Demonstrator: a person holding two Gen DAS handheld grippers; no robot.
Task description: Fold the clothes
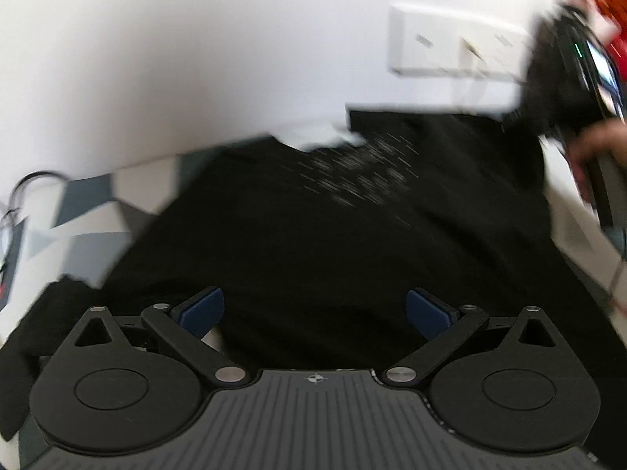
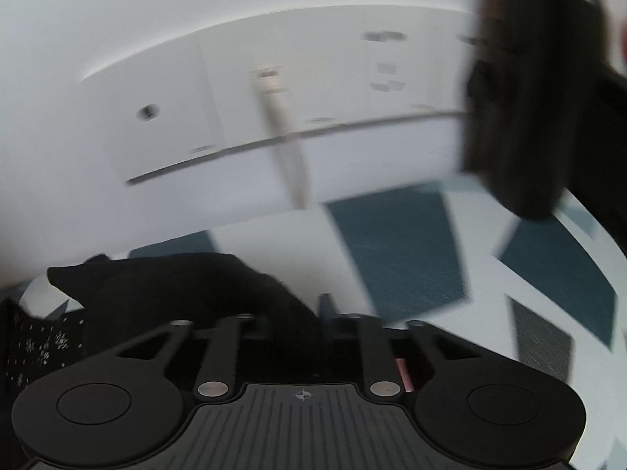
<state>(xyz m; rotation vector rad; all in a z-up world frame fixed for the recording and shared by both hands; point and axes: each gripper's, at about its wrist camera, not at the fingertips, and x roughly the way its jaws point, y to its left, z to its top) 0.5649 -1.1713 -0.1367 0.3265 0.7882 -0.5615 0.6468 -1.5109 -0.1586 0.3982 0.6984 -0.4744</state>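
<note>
A black shirt (image 1: 333,215) with a white speckled print (image 1: 360,168) lies spread over the patterned table cover (image 1: 86,199). My left gripper (image 1: 315,305) hovers over its near part, blue pads wide apart and nothing between them. In the right wrist view, my right gripper (image 2: 313,309) has its fingers drawn together on a fold of the black shirt (image 2: 176,282), which trails off to the left; the speckled print (image 2: 39,344) shows at the far left. Both views are motion-blurred. A hand (image 1: 603,141) shows at the right edge.
A white wall with a socket panel (image 1: 450,43) rises behind the table. Cables (image 1: 23,196) lie at the left edge. The table cover's teal and grey patches (image 2: 399,250) stretch right of the shirt. A blurred dark object (image 2: 517,98) hangs at the upper right.
</note>
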